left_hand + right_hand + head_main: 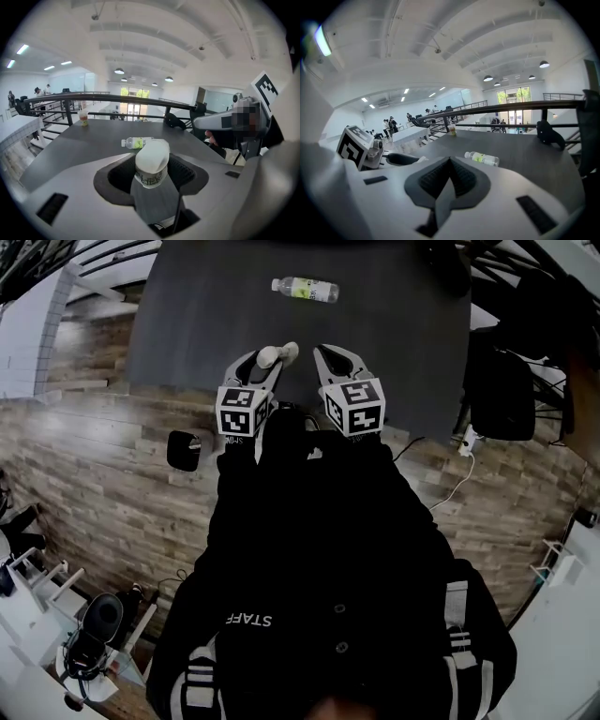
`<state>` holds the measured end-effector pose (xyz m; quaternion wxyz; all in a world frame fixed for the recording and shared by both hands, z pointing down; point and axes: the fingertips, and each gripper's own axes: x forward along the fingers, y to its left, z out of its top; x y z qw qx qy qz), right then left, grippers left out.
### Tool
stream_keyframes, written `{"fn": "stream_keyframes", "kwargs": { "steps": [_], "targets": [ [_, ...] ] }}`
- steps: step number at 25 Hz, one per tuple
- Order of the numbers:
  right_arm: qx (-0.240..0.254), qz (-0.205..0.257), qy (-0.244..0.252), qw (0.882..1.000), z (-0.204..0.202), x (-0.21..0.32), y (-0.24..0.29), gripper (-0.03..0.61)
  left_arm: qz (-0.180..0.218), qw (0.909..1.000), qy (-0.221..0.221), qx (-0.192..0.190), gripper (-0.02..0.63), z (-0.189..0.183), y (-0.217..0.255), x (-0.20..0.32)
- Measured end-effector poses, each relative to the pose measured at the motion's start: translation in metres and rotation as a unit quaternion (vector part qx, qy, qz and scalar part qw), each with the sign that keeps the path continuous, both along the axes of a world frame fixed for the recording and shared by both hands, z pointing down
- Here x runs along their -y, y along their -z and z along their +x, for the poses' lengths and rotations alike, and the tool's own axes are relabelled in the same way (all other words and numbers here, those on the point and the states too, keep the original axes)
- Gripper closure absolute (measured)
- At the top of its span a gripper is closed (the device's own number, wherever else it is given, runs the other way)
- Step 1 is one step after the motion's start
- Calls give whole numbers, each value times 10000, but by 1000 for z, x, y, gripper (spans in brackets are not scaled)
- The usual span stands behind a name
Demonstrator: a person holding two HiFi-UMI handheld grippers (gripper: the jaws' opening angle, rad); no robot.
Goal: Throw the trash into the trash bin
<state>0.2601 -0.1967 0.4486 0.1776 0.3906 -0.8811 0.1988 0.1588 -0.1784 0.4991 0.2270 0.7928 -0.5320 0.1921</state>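
Left claw is clamped on a white cup-like piece of trash, jaws held fairly wide by it and pads on both its sides. The piece sticks up and forward out of the grip. Right claw, just beside the left one, has its pads together with nothing in them.

Table: dark grey top, below and ahead of both claws.

No trash bin clearly in view. A dark container-like thing sits on the wood floor, behind and to the left of the left claw. It may be the bin, can't tell.

Plastic bottle lies on its side on the table, ahead of both claws and well apart from them. Small cup stands at the far table edge, ahead and left of the left claw.

Step looks like carrying the held piece to the bin. To do it well:
- Keep the squeeze steady, since the piece looks light and crushable.
- Don't tip it, in case liquid is left inside.
- Find the bin and get right over its opening before letting go.
- Keep the right claw out of the way.

Bottle and cup look like later pickups.
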Motion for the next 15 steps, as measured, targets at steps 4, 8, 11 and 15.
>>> {"fn": "stream_keyframes", "kwargs": {
  "steps": [4, 8, 11, 15],
  "targets": [
    [60, -24, 227, 9997, -17, -6, 1, 563, 19, 9996, 290, -24, 396, -17, 7, -12],
    [114, -42, 453, 9989, -36, -13, 0, 563, -1, 9983, 581, -4, 396, -39, 8, -25],
    [151, -50, 633, 9979, -51, -17, 1, 563, 26, 9965, 836, 40, 396, -57, 9, -35],
    [139, -71, 925, 9956, -73, -27, -1, 563, 40, 9928, 1197, -77, 396, -75, 13, -52]
  ]
}}
